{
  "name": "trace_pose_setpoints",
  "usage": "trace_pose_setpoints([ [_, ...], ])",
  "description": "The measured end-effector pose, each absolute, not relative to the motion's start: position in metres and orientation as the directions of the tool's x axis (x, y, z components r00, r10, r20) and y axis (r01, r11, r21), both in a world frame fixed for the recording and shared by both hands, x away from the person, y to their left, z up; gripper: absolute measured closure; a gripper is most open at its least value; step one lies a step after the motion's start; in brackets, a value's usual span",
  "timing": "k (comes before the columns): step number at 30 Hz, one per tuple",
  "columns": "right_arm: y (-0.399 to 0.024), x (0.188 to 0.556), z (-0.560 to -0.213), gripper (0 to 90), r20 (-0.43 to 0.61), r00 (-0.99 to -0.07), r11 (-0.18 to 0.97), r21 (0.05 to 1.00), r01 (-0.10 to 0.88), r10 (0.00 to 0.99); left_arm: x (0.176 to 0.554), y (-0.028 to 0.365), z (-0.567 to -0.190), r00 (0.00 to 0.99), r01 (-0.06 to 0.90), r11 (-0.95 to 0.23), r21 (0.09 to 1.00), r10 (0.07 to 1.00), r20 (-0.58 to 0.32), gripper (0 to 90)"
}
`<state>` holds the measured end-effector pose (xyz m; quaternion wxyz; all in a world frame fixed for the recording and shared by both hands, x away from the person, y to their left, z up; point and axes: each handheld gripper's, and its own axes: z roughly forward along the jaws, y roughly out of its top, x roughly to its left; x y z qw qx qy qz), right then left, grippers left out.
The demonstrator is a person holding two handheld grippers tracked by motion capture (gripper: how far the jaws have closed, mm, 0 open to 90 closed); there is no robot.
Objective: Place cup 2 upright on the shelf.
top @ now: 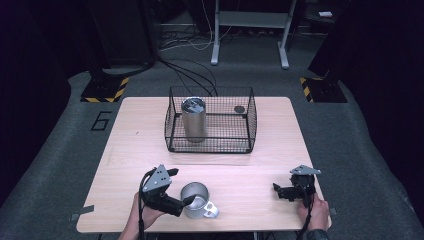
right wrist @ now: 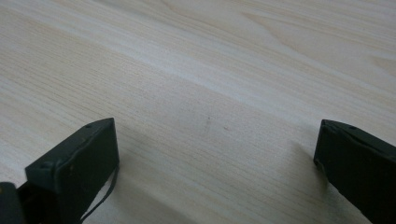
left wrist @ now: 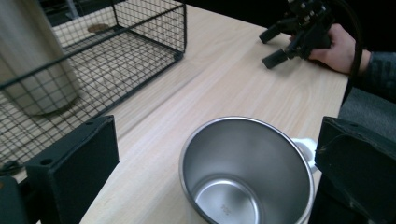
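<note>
A steel mug (top: 195, 196) with a white handle (top: 211, 210) stands open side up near the table's front edge. My left gripper (top: 182, 187) is open, its jaws spread either side of the mug (left wrist: 247, 172); the right jaw sits close to the handle (left wrist: 306, 147). My right gripper (top: 284, 183) rests open at the front right over bare wood, nothing between its jaws (right wrist: 215, 168). It also shows far off in the left gripper view (left wrist: 272, 46), held by a hand. A tall steel tumbler (top: 194, 120) stands upright inside a black wire basket (top: 210, 89).
The wire basket (left wrist: 149, 28) sits at the table's back centre, with a small dark disc (top: 240, 109) on its floor at the right rear. The wooden table (top: 250, 170) has bare room between basket and grippers. Cables and stands lie on the floor beyond.
</note>
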<state>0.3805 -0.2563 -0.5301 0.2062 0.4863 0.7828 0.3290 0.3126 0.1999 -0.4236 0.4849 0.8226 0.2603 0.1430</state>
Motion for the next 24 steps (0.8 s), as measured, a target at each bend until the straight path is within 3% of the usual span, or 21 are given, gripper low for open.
trace_pose_setpoints([
  [24,-0.256,0.381,-0.530,0.0,-0.003,-0.442,0.311,0.716,0.626,0.897,0.310,0.177,-0.455,0.855,0.307,-0.457,0.835,0.517,-0.031,0.0],
])
